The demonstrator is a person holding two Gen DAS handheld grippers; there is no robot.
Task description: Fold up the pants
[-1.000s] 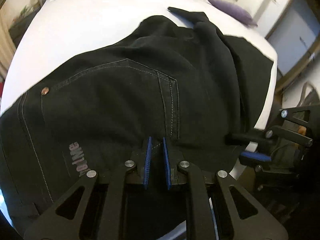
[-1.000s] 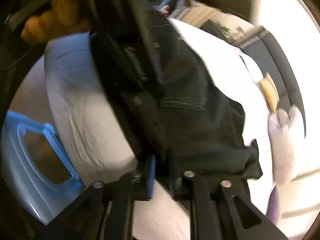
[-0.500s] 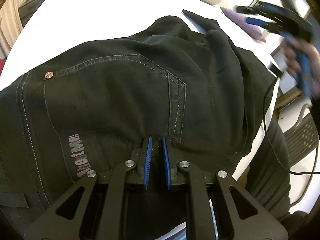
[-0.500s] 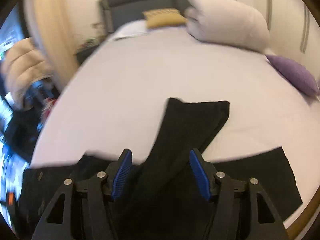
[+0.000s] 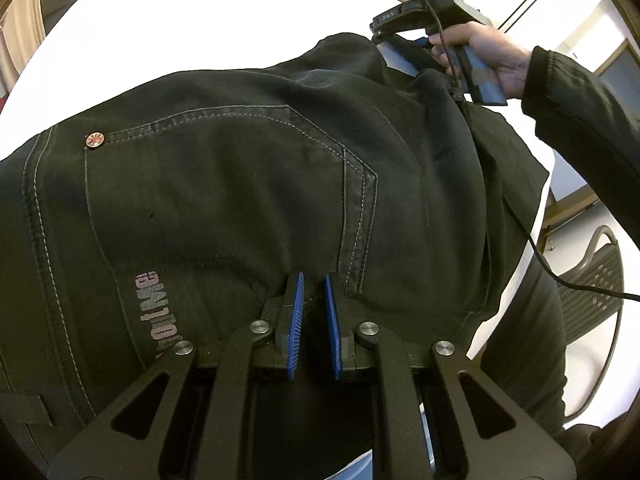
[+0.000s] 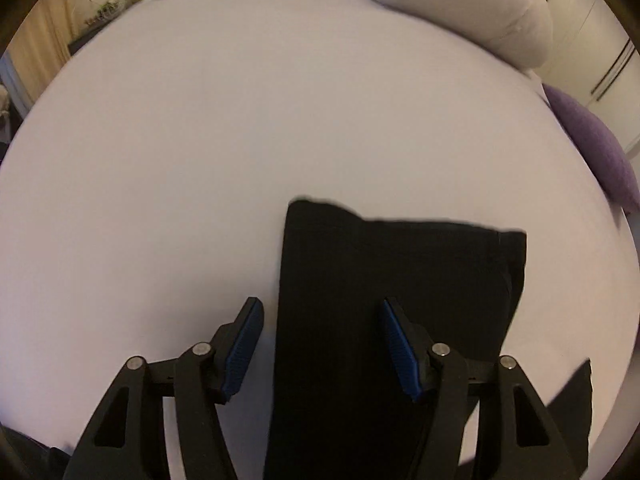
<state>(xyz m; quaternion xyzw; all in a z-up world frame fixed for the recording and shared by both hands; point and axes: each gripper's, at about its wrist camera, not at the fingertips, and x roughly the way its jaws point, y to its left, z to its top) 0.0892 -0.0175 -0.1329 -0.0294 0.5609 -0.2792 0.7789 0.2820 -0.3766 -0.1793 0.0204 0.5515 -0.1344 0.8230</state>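
Black denim pants [image 5: 248, 184] on white bed [image 6: 240, 120]: left gripper [image 5: 314, 312] pinches waist; right gripper [image 6: 320, 344], released, must grab leg.

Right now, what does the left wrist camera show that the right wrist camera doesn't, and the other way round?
Only the left wrist view shows the back pocket, its copper rivet, the printed logo, the left gripper closed on the waist area, and the hand holding the right tool. Only the right wrist view shows the open right gripper over the leg ends, the white pillow and purple cushion. Both show the black pants on the white bed.
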